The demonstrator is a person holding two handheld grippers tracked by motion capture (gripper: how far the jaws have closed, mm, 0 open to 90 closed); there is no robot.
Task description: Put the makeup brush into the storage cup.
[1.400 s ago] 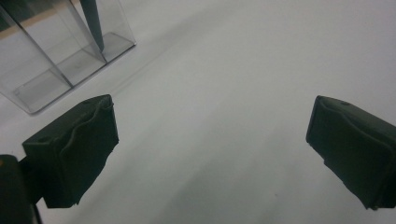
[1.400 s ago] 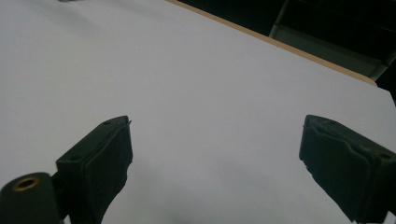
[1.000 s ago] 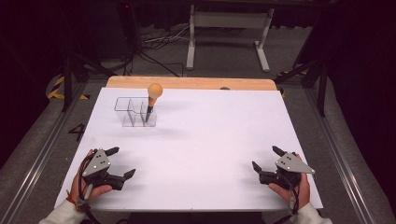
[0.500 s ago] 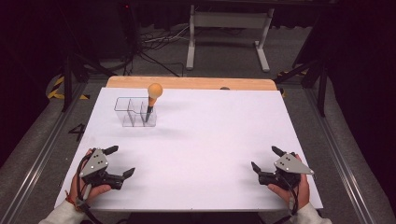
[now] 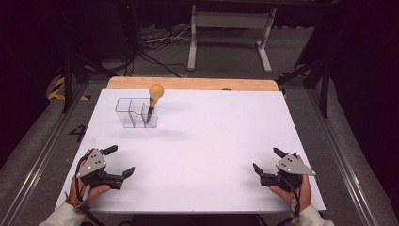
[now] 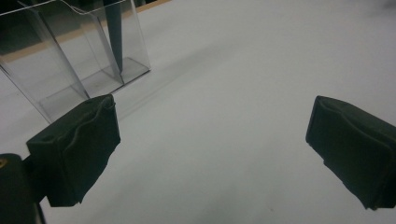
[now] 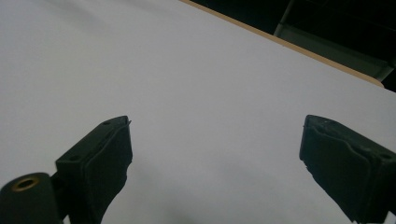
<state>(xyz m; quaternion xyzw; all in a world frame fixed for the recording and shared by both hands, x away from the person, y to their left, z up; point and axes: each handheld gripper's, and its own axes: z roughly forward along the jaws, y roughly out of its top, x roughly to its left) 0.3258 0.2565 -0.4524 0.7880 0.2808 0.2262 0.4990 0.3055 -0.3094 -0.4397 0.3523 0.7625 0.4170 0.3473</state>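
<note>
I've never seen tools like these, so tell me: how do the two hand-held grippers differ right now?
The left gripper lies at the table's near left, closer to the clear organizer; the right gripper lies at the near right, with bare white table ahead. Both are open, empty and hand-held.

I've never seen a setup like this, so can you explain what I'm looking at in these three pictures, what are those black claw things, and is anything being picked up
A person sits at a table covered with a white sheet and holds a hand tool in each hand. Each tool is a gripper with two black jaws. The high view looks down from above: the left gripper is at the lower left, the right gripper at the lower right. The other two pictures come from small cameras riding on the grippers, looking out between their own jaws. Both grippers are open and hold nothing. At the far left stands a clear plastic organizer with compartments; a dark-handled tool with an orange ball top stands in its right compartment. The left gripper view shows this organizer ahead.
</note>
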